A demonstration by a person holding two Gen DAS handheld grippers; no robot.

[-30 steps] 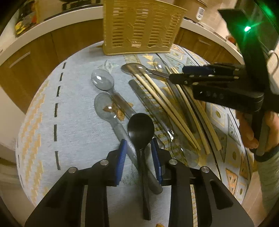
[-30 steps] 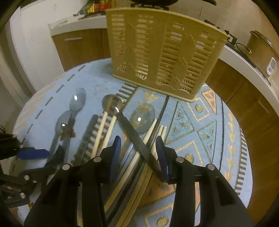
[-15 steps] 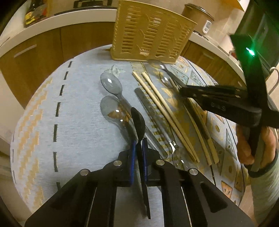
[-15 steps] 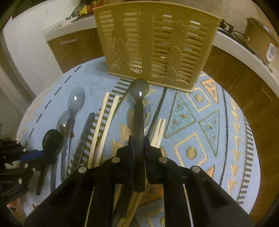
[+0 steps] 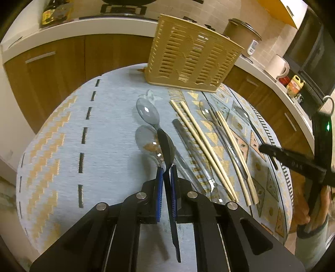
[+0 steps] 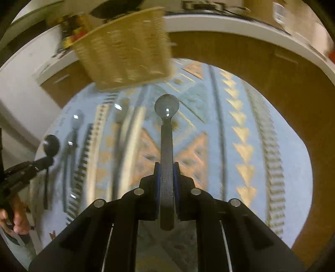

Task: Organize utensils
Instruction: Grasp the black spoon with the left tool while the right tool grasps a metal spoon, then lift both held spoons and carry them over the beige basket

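Kitchen counter labels (image 5: 53, 15) stayed unreadable behind the left gripper (image 5: 165, 171), clamped on a black spoon (image 5: 166, 146) over the patterned tablecloth (image 5: 108, 125). Opposite, motion blur smeared the slotted holder (image 6: 125, 48) beyond the right gripper (image 6: 166, 167), clamped on a grey spoon (image 6: 166, 134).

Round table under a pale blue woven cloth (image 5: 117, 117) with gold zigzags, black dashes and triangle bands. Behind it, from nine to two o'clock, brown wooden cabinets (image 5: 62, 62) with slim metal handles, topped by a white counter (image 5: 88, 25). On that counter at one o'clock, a tan rice cooker (image 5: 240, 31) with dark lid; at two o'clock, a white kettle (image 5: 279, 67) and just beside it a yellow bottle (image 5: 295, 84). At eleven o'clock, dark jars (image 5: 54, 14).
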